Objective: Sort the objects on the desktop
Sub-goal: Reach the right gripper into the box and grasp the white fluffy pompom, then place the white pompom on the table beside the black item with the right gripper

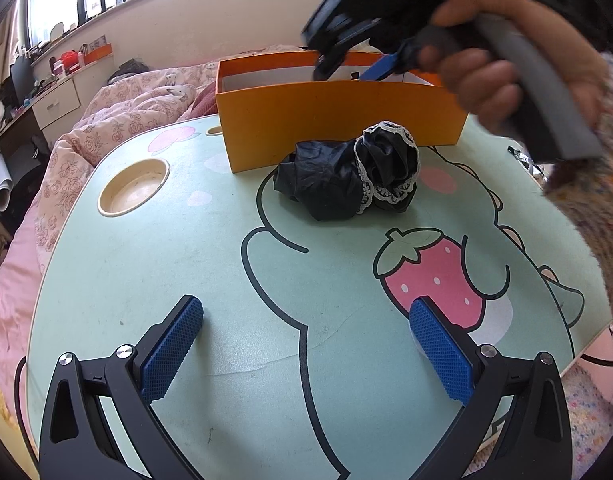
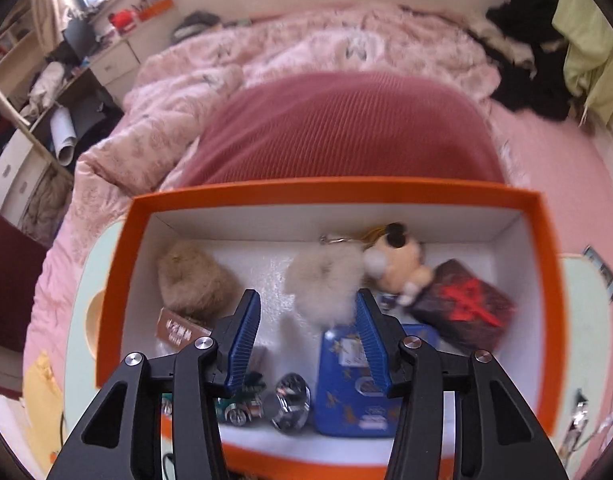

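A crumpled black cloth with white lace trim [image 1: 354,172] lies on the pale green cartoon table [image 1: 154,264], just in front of the orange box [image 1: 338,120]. My left gripper [image 1: 306,308] hovers open over the near part of the table with nothing between its blue pads. My right gripper [image 2: 308,296], held by a hand [image 1: 478,92], hangs over the box [image 2: 330,188], jaws apart and empty. Inside lie a brown pompom [image 2: 190,276], a white pompom [image 2: 326,280], a mouse plush [image 2: 398,256], a dark gift box [image 2: 466,304], a blue tin [image 2: 354,392], a crystal [image 2: 292,400] and a toy car [image 2: 242,404].
A round cup recess [image 1: 132,192] is sunk into the table's left side. Something crinkled and silvery [image 1: 526,160] lies at the table's right edge. The table stands on a bed with a pink floral quilt [image 1: 118,120] and a dark red cushion [image 2: 338,128] behind the box.
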